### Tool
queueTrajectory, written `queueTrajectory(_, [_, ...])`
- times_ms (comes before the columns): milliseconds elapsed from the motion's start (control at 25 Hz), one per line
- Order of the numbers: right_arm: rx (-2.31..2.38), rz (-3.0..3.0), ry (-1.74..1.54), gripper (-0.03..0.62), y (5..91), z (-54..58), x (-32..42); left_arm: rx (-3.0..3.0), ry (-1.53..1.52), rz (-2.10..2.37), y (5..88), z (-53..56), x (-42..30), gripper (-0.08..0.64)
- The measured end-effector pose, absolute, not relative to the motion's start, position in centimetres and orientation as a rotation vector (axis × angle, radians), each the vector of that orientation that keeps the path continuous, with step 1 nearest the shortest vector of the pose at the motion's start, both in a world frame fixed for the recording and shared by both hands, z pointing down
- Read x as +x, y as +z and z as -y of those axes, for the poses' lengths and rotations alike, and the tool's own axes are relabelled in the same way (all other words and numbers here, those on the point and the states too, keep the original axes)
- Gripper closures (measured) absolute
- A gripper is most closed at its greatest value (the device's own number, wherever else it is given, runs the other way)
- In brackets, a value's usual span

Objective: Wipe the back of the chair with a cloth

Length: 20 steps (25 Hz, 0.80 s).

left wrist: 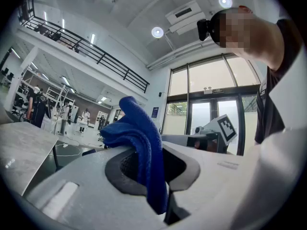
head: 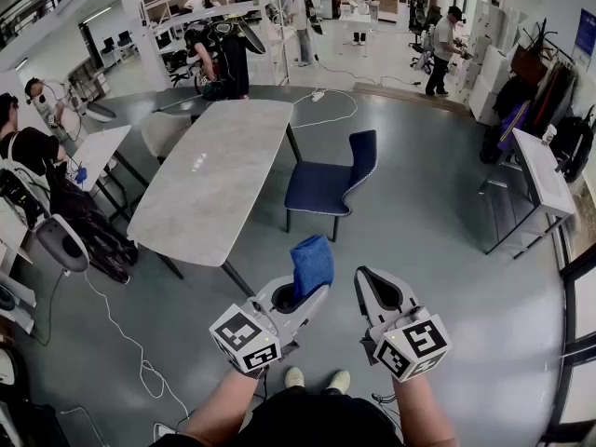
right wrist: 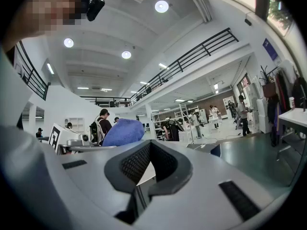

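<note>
While I stand short of the table [head: 216, 180], my L gripper [head: 310, 293] is clamped on the blue cloth [head: 311, 264]. The cloth sticks up out of the jaws, w/ one fold hanging down btwn them. R gripper [head: 371, 287] is just beside it, jaws pressed together, nothing btwn them. The blue chair [head: 321, 186] is well ahead of both grippers, by the table's right edge. Its back [head: 363, 154] is on the side away from the table. Cloth isn't touching it.

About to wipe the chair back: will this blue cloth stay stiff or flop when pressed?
Probably floppy: the blue cloth folds and droops in the left hand-held gripper. Likely light, since one pinch holds it up. Its fuzzy weave probably drags, not slips.
</note>
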State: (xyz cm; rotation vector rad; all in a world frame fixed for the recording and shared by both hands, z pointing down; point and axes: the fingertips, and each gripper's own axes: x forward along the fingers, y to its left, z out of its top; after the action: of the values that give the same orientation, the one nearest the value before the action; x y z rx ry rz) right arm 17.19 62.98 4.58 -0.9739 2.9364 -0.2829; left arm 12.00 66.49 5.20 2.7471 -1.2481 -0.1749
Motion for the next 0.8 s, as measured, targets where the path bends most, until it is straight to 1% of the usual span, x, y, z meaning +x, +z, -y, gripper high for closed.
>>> queueTrajectory(520, [-0.904, -2.929, -0.275, 0.578, 4.2, -63.4, 17.9, 2.729, -0.192, 1.248, 5.9, -66.6, 12.9, 0.505])
queueTrajectory(800, [-0.924, -2.889, -0.280, 0.578, 3.7, -61.5, 21.0, 2.716, -0.178, 1.303, 5.8, -64.9, 12.4, 0.505])
